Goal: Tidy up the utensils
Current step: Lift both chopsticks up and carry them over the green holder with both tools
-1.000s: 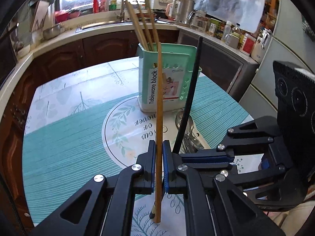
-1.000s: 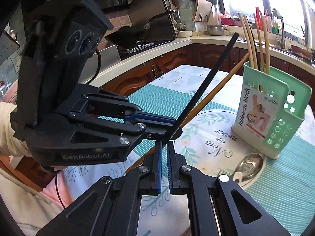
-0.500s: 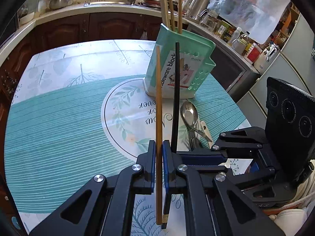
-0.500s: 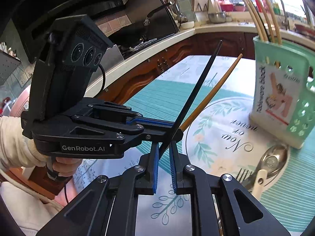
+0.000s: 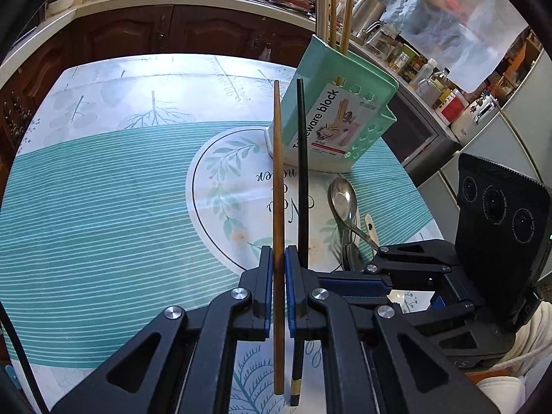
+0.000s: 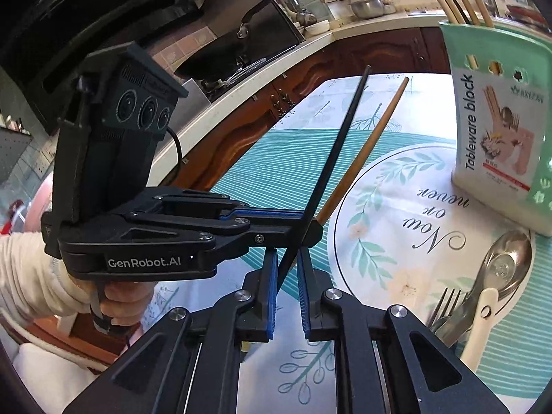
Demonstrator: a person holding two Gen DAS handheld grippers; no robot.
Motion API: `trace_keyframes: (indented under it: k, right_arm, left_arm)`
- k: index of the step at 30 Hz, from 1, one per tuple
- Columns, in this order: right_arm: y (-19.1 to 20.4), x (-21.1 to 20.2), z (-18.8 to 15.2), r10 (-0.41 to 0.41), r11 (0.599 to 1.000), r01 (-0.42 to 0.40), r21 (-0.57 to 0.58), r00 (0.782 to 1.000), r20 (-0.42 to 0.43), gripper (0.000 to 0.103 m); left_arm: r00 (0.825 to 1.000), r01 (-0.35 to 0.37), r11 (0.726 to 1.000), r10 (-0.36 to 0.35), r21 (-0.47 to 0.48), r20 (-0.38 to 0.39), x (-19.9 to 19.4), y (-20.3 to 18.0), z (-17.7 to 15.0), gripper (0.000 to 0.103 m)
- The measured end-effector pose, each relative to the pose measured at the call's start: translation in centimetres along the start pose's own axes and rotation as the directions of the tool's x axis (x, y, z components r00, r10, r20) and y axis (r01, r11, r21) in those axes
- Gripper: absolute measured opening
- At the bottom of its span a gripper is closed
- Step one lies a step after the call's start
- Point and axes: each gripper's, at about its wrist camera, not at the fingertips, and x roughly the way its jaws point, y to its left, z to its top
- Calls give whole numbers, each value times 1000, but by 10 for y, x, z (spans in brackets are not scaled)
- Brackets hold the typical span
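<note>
My left gripper (image 5: 277, 252) is shut on a brown wooden chopstick (image 5: 277, 172) that points up and away from me. A black chopstick (image 5: 302, 172) stands almost parallel just to its right. In the right wrist view the black chopstick (image 6: 338, 145) runs down between the pads of my right gripper (image 6: 286, 258). A thin gap shows on each side of it, so the pads do not press it. It crosses in front of the left gripper's tip (image 6: 310, 231). The mint-green tableware holder (image 5: 345, 117) stands upright beyond, with several wooden chopsticks (image 5: 331, 0) in it.
A metal spoon (image 6: 503, 265), a fork (image 6: 445, 303) and a white-handled utensil (image 6: 483, 314) lie together on the teal tablecloth (image 5: 103, 224), in front of the holder. Kitchen counters with jars and a kettle ring the table. A hand (image 6: 124, 296) holds the left gripper.
Both grippers have sunk and tipped downward. The right jaws have parted slightly around the black chopstick, which has swung from a slant to lie nearly parallel with the brown one.
</note>
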Motion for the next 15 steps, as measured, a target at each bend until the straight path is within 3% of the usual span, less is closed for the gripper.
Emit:
trace_keyframes:
  k: [15]
  right_arm:
    - [-15, -49, 8, 28, 997, -37, 70, 993, 117, 5]
  left_arm:
    - [996, 8, 999, -5, -33, 88, -22, -6, 5, 4]
